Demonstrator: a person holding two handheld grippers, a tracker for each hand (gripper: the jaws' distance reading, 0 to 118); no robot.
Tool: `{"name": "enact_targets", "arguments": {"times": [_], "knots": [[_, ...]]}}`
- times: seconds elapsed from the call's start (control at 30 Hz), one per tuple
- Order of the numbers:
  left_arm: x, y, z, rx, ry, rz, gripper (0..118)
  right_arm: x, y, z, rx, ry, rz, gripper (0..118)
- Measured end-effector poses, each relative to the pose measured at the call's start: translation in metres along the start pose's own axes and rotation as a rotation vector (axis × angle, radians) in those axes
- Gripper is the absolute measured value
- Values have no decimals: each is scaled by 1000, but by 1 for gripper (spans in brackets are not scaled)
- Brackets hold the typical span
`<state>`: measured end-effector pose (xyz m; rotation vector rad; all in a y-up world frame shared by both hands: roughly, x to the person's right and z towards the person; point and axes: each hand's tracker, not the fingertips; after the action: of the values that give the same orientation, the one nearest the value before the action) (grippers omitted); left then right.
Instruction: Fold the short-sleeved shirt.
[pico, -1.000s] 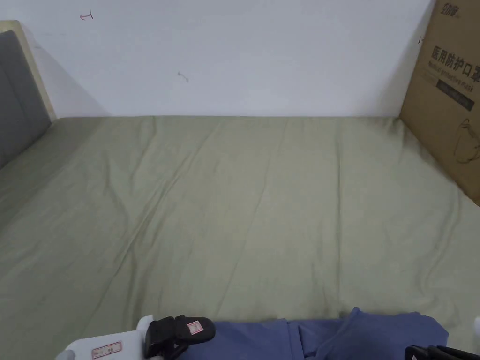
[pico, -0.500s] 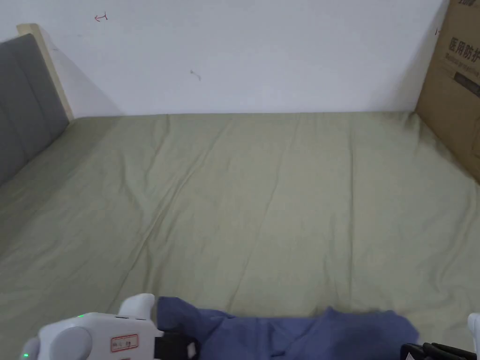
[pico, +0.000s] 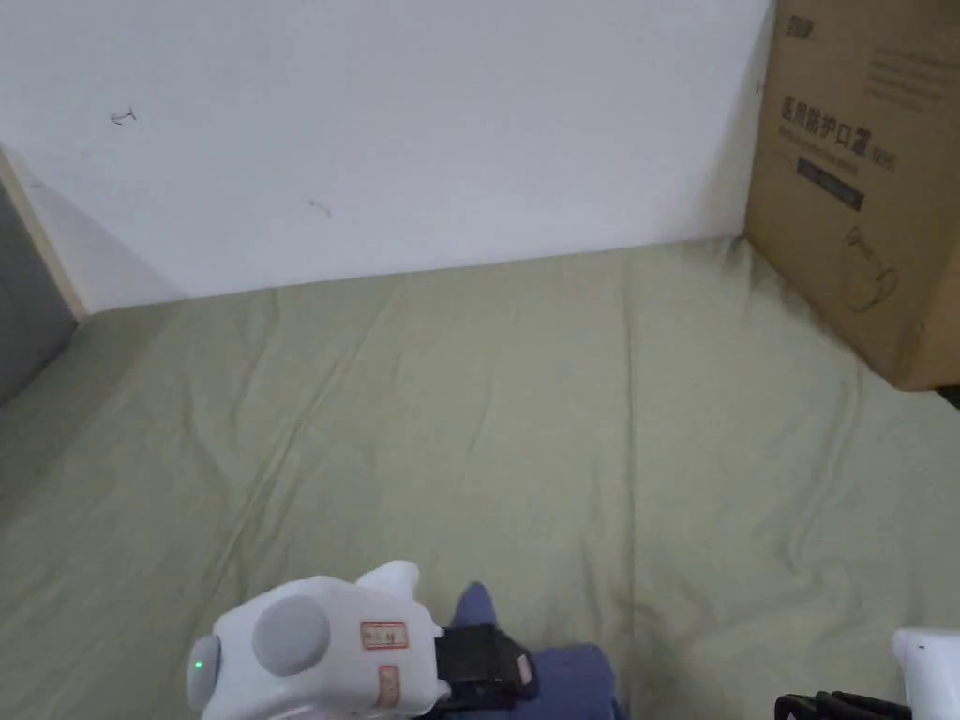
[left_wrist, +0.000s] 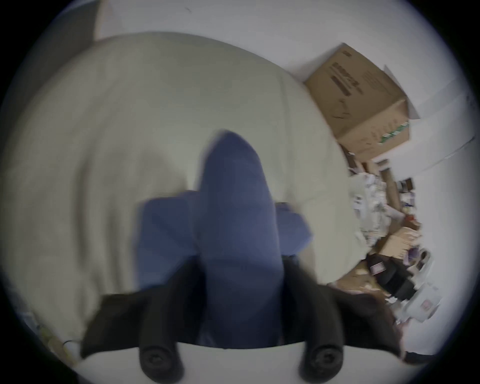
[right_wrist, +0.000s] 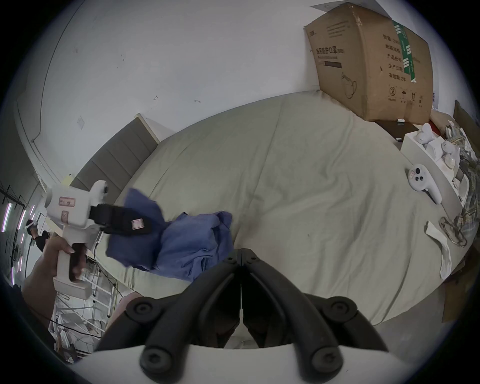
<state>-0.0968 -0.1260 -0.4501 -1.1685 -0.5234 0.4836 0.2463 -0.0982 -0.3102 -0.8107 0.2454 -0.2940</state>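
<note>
Shirt (right_wrist: 192, 241) now bunched, lifted by left hand-held gripper (right_wrist: 145, 224)

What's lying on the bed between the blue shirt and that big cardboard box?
Nothing: bare green sheet runs from the shirt to the box, seen in the right gripper view.

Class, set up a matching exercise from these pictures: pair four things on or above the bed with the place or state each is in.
Things:
1. blue short-sleeved shirt
2. brown cardboard box
3. white handheld controller
4. right gripper

Places or states:
A. lying alone near the bed's right edge
B. jaws closed together, holding nothing
C. standing at the far right corner, against the wall
D. crumpled at the near edge, one part pinched by the left gripper

Pairs: 1-D, 2-C, 3-A, 4-B
</note>
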Motion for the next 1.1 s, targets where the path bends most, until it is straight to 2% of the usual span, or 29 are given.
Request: {"name": "enact_targets", "arguments": {"times": [0.03,0.07,0.2,0.33,0.37,0.4,0.47,0.87,0.93,1.03,1.1], "knots": [[6,1,-10,-17,-64,12,79,3,0,2,1,-6,-4,0],[12,2,-18,-25,-115,29,90,5,1,4,3,-13,-9,0],[16,0,-3,25,-120,27,95,14,3,12,25,-22,-31,0],[8,-5,29,108,69,-89,100,19,5,12,38,-26,-40,0],[6,-7,34,110,120,-109,95,20,5,10,39,-26,-42,0],[4,-9,36,114,145,-126,71,21,5,8,38,-25,-43,0],[0,-12,27,94,162,-148,2,21,5,5,37,-25,-45,0],[16,-32,-97,-97,168,-205,0,27,0,1,5,-33,-40,0],[25,-31,-95,-84,121,-200,0,28,0,1,5,-31,-53,0],[33,-31,-80,-70,-63,-130,0,28,1,3,10,-18,-66,0],[41,-33,-57,15,-128,-127,0,25,4,5,18,-7,-64,0]]}}
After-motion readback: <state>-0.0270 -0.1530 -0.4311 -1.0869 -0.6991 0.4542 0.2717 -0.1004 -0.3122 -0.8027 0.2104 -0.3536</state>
